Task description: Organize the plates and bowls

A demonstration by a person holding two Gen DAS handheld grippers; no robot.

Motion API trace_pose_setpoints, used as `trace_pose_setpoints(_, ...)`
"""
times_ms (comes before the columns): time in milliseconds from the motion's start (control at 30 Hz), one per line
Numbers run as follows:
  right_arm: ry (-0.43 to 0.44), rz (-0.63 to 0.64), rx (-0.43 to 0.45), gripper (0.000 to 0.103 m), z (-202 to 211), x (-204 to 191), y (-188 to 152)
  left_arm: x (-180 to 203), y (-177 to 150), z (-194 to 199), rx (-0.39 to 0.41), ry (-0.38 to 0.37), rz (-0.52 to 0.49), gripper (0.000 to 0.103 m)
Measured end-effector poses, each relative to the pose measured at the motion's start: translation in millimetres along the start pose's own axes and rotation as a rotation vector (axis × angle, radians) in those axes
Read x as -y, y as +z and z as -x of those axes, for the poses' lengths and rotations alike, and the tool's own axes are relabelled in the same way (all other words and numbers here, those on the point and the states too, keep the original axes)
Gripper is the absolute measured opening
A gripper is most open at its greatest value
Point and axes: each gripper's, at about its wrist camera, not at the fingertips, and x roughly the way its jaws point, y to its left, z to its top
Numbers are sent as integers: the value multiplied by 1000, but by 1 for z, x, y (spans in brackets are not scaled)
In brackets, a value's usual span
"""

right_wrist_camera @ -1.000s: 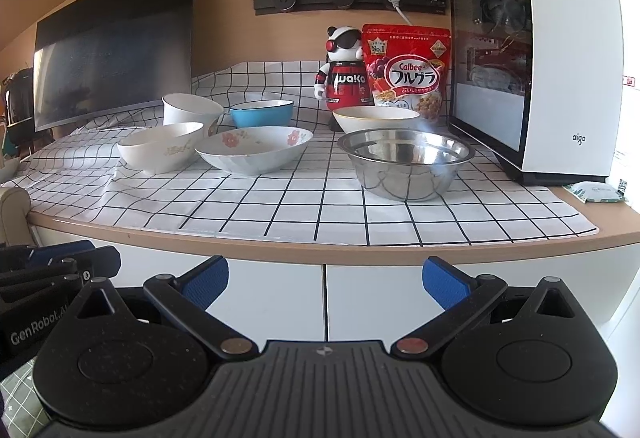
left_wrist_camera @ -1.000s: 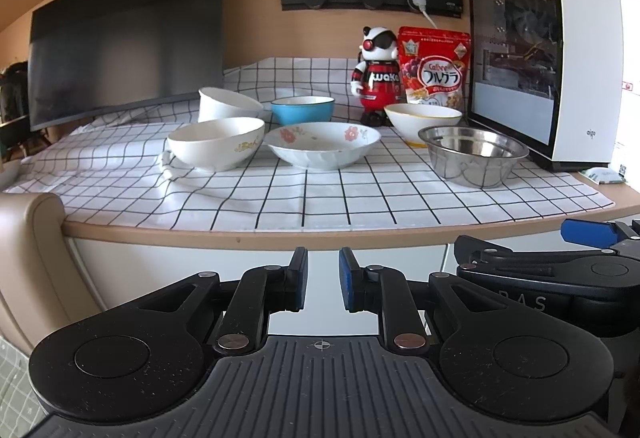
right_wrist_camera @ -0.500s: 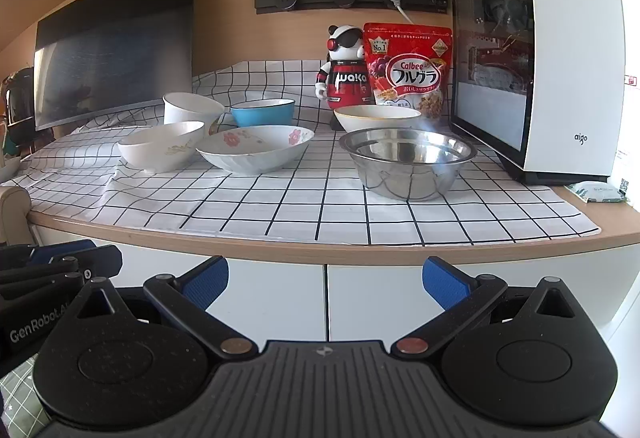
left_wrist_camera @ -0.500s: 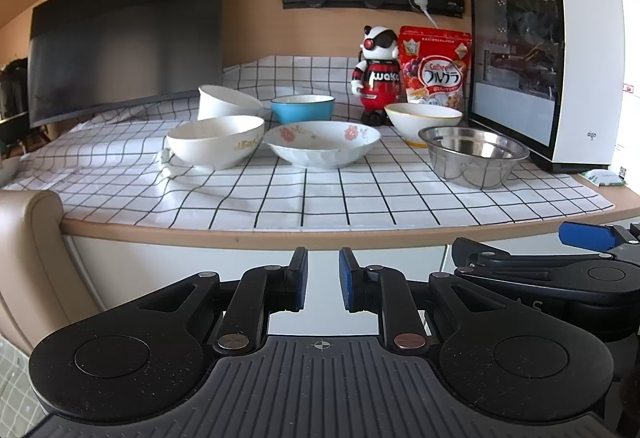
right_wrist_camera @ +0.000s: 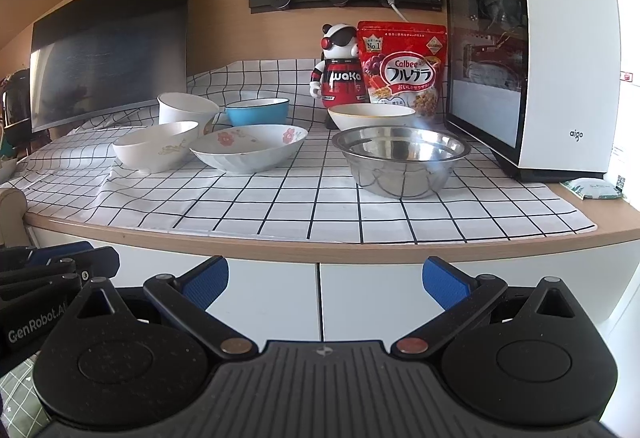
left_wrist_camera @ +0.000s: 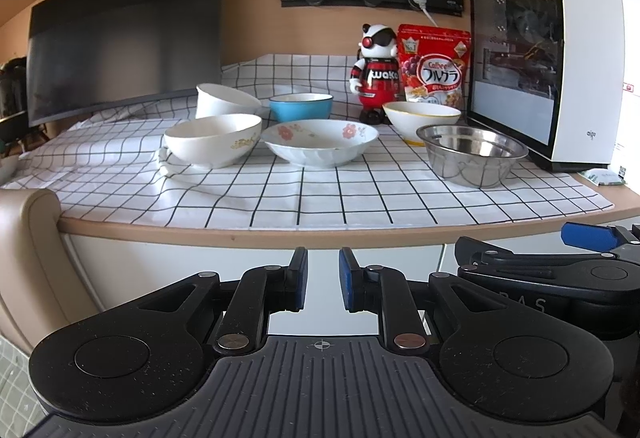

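Several bowls stand on the checked cloth [left_wrist_camera: 320, 197] ahead of both grippers. From left to right: a white bowl with a yellow flower [left_wrist_camera: 212, 141], a shallow floral dish [left_wrist_camera: 320, 145] and a steel bowl [left_wrist_camera: 472, 153]. Behind them are a tilted white bowl [left_wrist_camera: 226, 99], a blue bowl [left_wrist_camera: 300, 106] and a white bowl with a yellow rim [left_wrist_camera: 422, 117]. My left gripper [left_wrist_camera: 323, 266] hangs below the counter's front edge, shut on nothing. My right gripper [right_wrist_camera: 326, 270] is level with it, open and empty, facing the steel bowl [right_wrist_camera: 400, 161].
A white computer case [right_wrist_camera: 560, 57] stands at the right end, with a small packet [right_wrist_camera: 592, 189] beside it. A cereal bag [right_wrist_camera: 400, 65] and a toy robot [right_wrist_camera: 340, 69] stand at the back. A dark monitor [left_wrist_camera: 120, 49] fills the left. A beige chair back [left_wrist_camera: 24, 238] is lower left.
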Motion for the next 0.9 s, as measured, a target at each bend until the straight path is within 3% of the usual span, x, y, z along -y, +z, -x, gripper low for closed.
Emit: trace_pose_setpoints(900,1,6,-12,103,-3,-6,1,-5,0,-2,-8,6,17,20)
